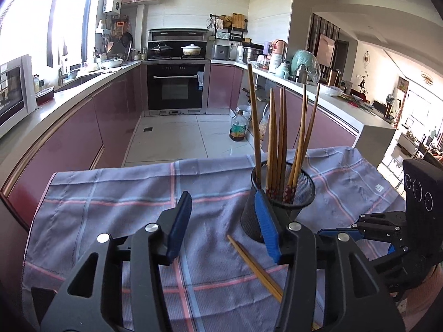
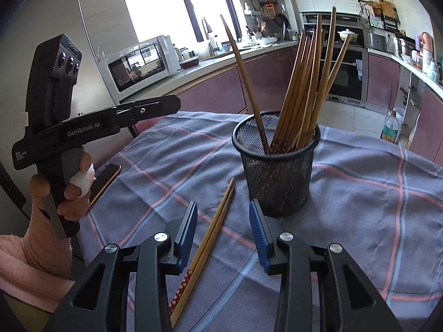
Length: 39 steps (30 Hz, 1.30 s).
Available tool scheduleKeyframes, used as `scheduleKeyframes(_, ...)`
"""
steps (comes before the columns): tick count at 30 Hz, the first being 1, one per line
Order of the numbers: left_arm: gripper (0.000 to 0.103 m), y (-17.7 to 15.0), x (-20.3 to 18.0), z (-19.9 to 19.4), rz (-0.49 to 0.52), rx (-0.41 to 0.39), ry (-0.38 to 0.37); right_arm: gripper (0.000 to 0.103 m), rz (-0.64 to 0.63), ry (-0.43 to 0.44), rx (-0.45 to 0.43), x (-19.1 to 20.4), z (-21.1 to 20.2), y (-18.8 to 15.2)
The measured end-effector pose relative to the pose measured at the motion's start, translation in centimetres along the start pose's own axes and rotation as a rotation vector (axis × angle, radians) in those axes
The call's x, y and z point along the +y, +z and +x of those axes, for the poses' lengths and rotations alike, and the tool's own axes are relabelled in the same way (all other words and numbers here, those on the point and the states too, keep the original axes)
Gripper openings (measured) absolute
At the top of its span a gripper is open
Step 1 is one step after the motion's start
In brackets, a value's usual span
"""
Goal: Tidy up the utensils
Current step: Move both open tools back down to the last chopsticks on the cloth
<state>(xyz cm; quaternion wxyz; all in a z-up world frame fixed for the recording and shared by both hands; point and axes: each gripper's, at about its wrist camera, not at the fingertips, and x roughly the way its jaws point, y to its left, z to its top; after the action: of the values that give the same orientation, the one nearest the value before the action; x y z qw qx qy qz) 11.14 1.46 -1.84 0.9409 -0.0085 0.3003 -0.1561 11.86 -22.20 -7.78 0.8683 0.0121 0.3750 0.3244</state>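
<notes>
My right gripper is spread wide and holds nothing. Between its blue pads a pair of chopsticks lies flat on the cloth, side by side, patterned ends toward me, tips pointing at the cup. The pads are clear of the pair on both sides.

The cup is black mesh, upright on the cloth, just beyond the pair's tips. A bunch of chopsticks stands in it, leaning mostly right, with one leaning left.

My left gripper is also wide and empty, held above the cloth with its right pad in front of the cup's near side; I cannot tell whether they touch. From this view the pair lies just below that pad.

My left hand grips its handle; one finger is bandaged. A phone lies at the cloth's left edge.
</notes>
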Motion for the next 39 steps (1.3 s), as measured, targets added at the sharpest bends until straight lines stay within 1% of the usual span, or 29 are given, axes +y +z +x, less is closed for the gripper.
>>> scheduleKeyframes(3, 0.054, -2.2, 0.0, 0.0, -0.01, 0.035, 0.018, 0.039, 0.015, 0.007, 0.029, 0.0, 0.7, -1.0)
scheduleKeyframes(4, 0.055, -2.9, 0.0, 0.0, -0.015, 0.047, 0.022, 0.044, 0.021, 0.006, 0.036, 0.1, 0.8, -1.3)
scheduleKeyframes(5, 0.056, -3.4, 0.1, 0.0, -0.021, 0.059, 0.021, 0.047, 0.027, 0.006, 0.043, 0.1, 1.0, -1.6)
scheduleKeyframes(10, 0.059, -5.6, 0.1, 0.4, -0.039, 0.095, 0.051, 0.047, 0.026, 0.001, 0.072, 0.4, 1.5, -2.6)
scheduleKeyframes(16, 0.059, -6.6, -0.3, 1.0, -0.044, 0.134, 0.054, 0.046, 0.008, -0.015, 0.1, 1.1, 2.1, -3.2)
scheduleKeyframes(22, 0.059, -7.5, 0.0, 1.0, -0.064, 0.157, 0.053, 0.046, -0.002, -0.033, 0.106, 1.6, 2.2, -3.5)
scheduleKeyframes(30, 0.059, -8.8, -0.5, 1.6, -0.061, 0.195, 0.04, 0.041, 0.004, -0.054, 0.126, 1.6, 2.8, -4.0)
scheduleKeyframes(31, 0.059, -8.9, -0.6, 1.6, -0.061, 0.198, 0.037, 0.038, 0.003, -0.055, 0.13, 1.6, 3.0, -4.0)
scheduleKeyframes(33, 0.059, -9.0, -0.6, 1.7, -0.058, 0.202, 0.037, 0.037, -0.007, -0.057, 0.14, 1.9, 3.3, -4.2)
scheduleKeyframes(35, 0.06, -9.1, -0.7, 1.8, -0.059, 0.204, 0.035, 0.033, -0.023, -0.066, 0.148, 2.1, 3.6, -4.4)
scheduleKeyframes(39, 0.061, -9.2, -0.8, 2.0, -0.059, 0.211, 0.028, 0.031, -0.04, -0.079, 0.151, 2.2, 3.7, -4.5)
